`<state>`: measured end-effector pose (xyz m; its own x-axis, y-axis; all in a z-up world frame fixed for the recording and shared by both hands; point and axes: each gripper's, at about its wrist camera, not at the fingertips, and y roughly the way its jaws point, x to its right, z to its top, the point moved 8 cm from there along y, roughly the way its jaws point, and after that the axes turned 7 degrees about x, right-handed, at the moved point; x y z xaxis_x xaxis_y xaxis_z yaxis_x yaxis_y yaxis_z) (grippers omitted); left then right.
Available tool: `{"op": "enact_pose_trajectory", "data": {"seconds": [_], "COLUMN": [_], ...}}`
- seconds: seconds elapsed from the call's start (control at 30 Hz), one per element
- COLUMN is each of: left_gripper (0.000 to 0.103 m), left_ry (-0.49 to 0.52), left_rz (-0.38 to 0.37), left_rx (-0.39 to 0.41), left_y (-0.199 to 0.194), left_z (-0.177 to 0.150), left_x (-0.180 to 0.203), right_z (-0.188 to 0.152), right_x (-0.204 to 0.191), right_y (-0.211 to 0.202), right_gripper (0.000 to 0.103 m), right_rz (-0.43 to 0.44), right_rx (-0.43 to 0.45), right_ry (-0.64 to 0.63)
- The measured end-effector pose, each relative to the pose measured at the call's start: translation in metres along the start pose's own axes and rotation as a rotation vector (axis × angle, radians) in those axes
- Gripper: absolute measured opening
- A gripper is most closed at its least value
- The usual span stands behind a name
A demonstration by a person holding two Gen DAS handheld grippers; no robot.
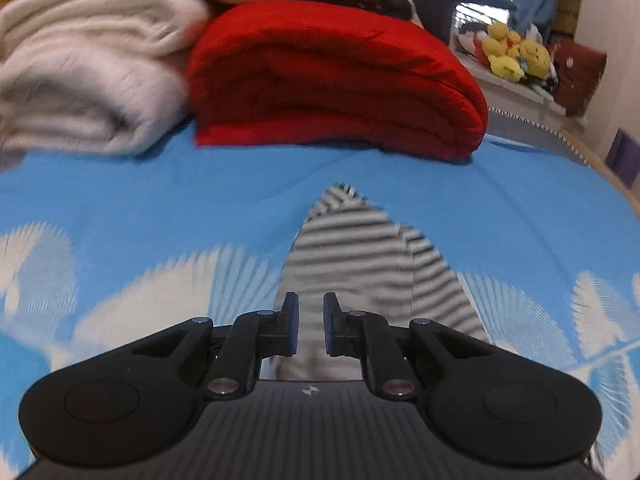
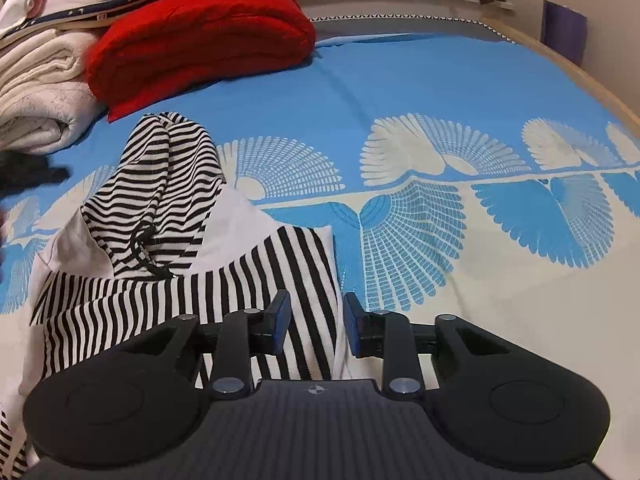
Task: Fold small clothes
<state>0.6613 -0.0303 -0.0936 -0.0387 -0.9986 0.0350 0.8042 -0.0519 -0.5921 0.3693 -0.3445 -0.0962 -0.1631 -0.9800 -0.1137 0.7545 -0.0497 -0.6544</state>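
Note:
A small black-and-white striped hooded top (image 2: 168,216) lies on the blue patterned bedspread (image 2: 420,88), hood pointing away, a striped sleeve folded across its white body. My right gripper (image 2: 314,320) is open just above the top's right edge, its jaws straddling the striped sleeve end. In the left wrist view the same top (image 1: 360,252) looks blurred, its hood tip pointing toward the red blanket. My left gripper (image 1: 311,320) hovers over it with the jaws a small gap apart and nothing between them.
A folded red blanket (image 1: 332,80) and a folded cream blanket (image 1: 88,68) lie at the far side of the bed, with more folded fabric stacked behind. Yellow plush toys (image 1: 516,54) sit on a ledge beyond. The bed's wooden edge (image 2: 580,72) runs along the right.

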Motion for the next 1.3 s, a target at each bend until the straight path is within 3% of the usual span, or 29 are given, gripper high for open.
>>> {"op": "enact_pose_trajectory", "data": {"seconds": [0.03, 0.07, 0.1, 0.17, 0.2, 0.37, 0.43, 0.47, 0.5, 0.53, 0.57, 0.6, 0.7, 0.8, 0.9, 0.97, 1.03, 1.1, 1.17, 1.3], "left_gripper": [0.016, 0.027, 0.049, 0.072, 0.079, 0.08, 0.076, 0.061, 0.032, 0.017, 0.007, 0.006, 0.006, 0.006, 0.006, 0.006, 0.009, 0.014, 0.016, 0.017], "left_ry": [0.007, -0.004, -0.027, -0.068, -0.065, -0.004, 0.045, 0.088, 0.142, 0.205, 0.232, 0.238, 0.217, 0.23, 0.254, 0.258, 0.245, 0.224, 0.147, -0.224], "left_rz": [0.0, -0.004, -0.002, 0.017, 0.017, 0.048, 0.05, 0.055, 0.075, 0.106, 0.112, 0.098, 0.01, -0.107, -0.259, -0.377, -0.487, -0.486, -0.398, -0.293], "left_rx": [0.004, 0.003, -0.002, 0.009, 0.01, -0.033, -0.065, -0.081, -0.1, -0.134, -0.162, -0.165, -0.056, 0.099, 0.194, 0.16, 0.011, -0.08, -0.078, -0.002], "left_y": [0.014, 0.028, 0.041, 0.066, 0.078, 0.126, 0.142, 0.147, 0.152, 0.155, 0.155, 0.15, 0.105, 0.018, -0.093, -0.163, -0.216, -0.249, -0.266, -0.255], "left_z": [0.009, 0.017, 0.025, 0.039, 0.046, 0.055, 0.049, 0.046, 0.04, 0.033, 0.027, 0.023, 0.027, 0.021, -0.02, -0.071, -0.132, -0.173, -0.181, -0.158], "left_x": [0.008, 0.015, 0.02, 0.03, 0.038, 0.061, 0.066, 0.068, 0.069, 0.069, 0.068, 0.067, 0.07, 0.072, 0.07, 0.063, 0.053, 0.034, 0.006, -0.047], "right_z": [0.001, 0.002, 0.002, 0.001, 0.0, -0.002, -0.001, -0.002, -0.002, -0.003, -0.004, -0.004, 0.0, 0.007, 0.012, 0.015, 0.016, 0.017, 0.018, 0.016], "right_x": [0.001, 0.001, 0.003, 0.006, 0.008, 0.012, 0.011, 0.01, 0.009, 0.01, 0.011, 0.011, 0.012, 0.012, 0.015, 0.017, 0.02, 0.023, 0.024, 0.015], "right_y": [0.0, 0.001, 0.001, 0.004, 0.006, 0.013, 0.012, 0.012, 0.013, 0.014, 0.015, 0.015, 0.013, 0.006, -0.001, -0.005, -0.008, -0.011, -0.016, -0.02], "right_gripper": [0.024, 0.024, 0.024, 0.024, 0.024, 0.024, 0.024, 0.024, 0.024, 0.024, 0.024, 0.024, 0.024, 0.024, 0.024, 0.024, 0.024, 0.024, 0.024, 0.027], "right_rz": [-0.001, -0.004, -0.006, -0.021, -0.029, -0.034, -0.031, -0.028, -0.029, -0.032, -0.035, -0.036, -0.035, -0.029, -0.028, -0.03, -0.037, -0.03, -0.022, 0.036], "right_rx": [0.001, 0.002, 0.003, 0.001, -0.007, -0.028, -0.025, -0.023, -0.025, -0.029, -0.033, -0.035, -0.028, -0.002, 0.022, 0.039, 0.052, 0.064, 0.077, 0.079], "right_ry": [-0.002, -0.003, -0.003, -0.013, -0.015, 0.014, 0.013, 0.008, 0.003, 0.002, 0.007, 0.013, 0.026, 0.044, 0.075, 0.096, 0.122, 0.162, 0.189, 0.228]}}
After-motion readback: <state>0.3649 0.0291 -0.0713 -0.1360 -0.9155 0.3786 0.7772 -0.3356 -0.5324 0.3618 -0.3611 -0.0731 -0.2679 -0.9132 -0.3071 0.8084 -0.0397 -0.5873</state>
